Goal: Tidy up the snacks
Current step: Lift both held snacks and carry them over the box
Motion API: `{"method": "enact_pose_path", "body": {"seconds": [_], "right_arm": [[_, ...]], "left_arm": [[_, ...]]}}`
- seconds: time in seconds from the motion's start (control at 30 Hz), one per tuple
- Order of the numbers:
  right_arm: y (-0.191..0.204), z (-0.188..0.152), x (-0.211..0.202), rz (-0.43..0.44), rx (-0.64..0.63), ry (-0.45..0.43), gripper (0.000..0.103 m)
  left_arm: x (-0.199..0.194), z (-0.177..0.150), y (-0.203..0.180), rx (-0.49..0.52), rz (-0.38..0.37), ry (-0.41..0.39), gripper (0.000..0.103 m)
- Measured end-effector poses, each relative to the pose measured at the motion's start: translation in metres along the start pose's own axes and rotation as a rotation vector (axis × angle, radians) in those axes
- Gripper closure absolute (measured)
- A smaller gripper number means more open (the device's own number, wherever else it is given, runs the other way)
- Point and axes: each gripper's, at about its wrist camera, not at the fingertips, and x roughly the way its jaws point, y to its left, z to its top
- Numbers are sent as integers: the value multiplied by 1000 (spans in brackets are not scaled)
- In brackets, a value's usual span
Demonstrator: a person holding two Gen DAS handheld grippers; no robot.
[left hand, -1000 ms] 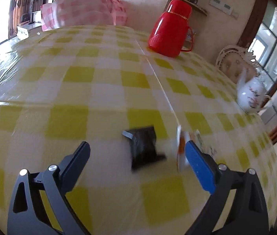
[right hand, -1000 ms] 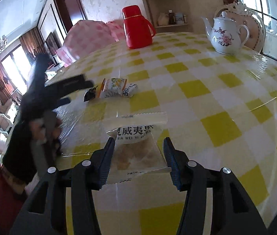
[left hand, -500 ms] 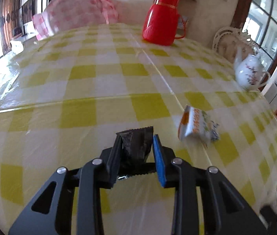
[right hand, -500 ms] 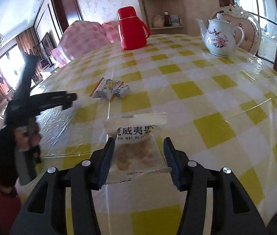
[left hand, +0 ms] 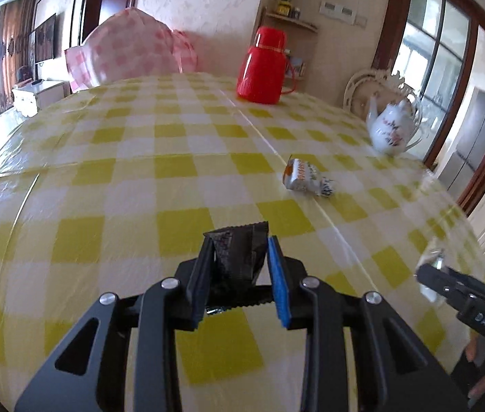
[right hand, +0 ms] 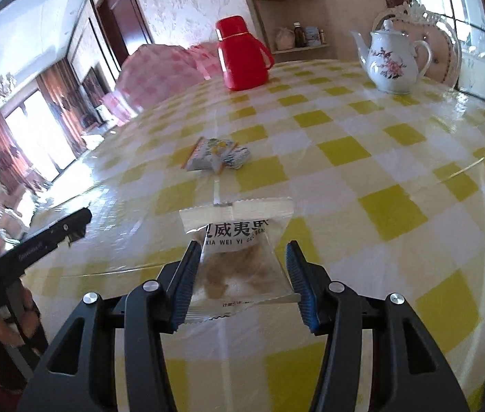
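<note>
left gripper (left hand: 240,271) clamped narrowly on a crinkled black foil snack packet (left hand: 239,257), held above the yellow-and-white checked tablecloth (left hand: 105,185). right gripper (right hand: 242,274) set wider, pinching a clear plastic nut packet (right hand: 239,257) by its edges. a small white-and-orange snack wrapper (right hand: 216,154) lies on the cloth beyond, nearer the red thermos jug (right hand: 242,55).

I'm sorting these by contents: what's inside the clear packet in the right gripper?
Through the clear packet, held by the right gripper, tan-brown lumpy pieces show. The white printed band at its top hides whatever lies behind it.

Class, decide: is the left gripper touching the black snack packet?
Touching. The left wrist view shows the left gripper with both fingers pressed against the black snack packet, pinching it, with no gap on either side.
</note>
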Motion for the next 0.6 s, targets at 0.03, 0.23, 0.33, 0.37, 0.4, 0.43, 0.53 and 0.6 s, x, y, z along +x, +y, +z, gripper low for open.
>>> {"method": "enact_pose_path", "body": {"seconds": [0.03,0.23,0.33,0.37,0.4,0.43,0.53,0.6], "right_arm": [[6,-3,-5,2,-12,-10,52],[30,-22,-22,18,-41,-27,52],[39,-33,-33,38,-37,-33,52],[43,-39,-37,51,-35,-34,52],[46,-44,-40,61,-33,-31,52],[51,-51,-43,77,-32,-26,52],[63,-64,-52,107,-35,-28,52],[74,-72,-60,124,-45,-36,52]], "left_arm": [[-10,-5,0,-4,-2,-14,71],[-48,-28,1,7,14,-58,71],[-62,-47,4,1,14,-43,71],[-68,-54,5,5,14,-36,71],[-72,-59,7,12,18,-31,71],[-79,-66,9,25,28,-26,71],[-99,-80,16,48,47,-27,71],[-111,-87,21,58,58,-29,71]]}}
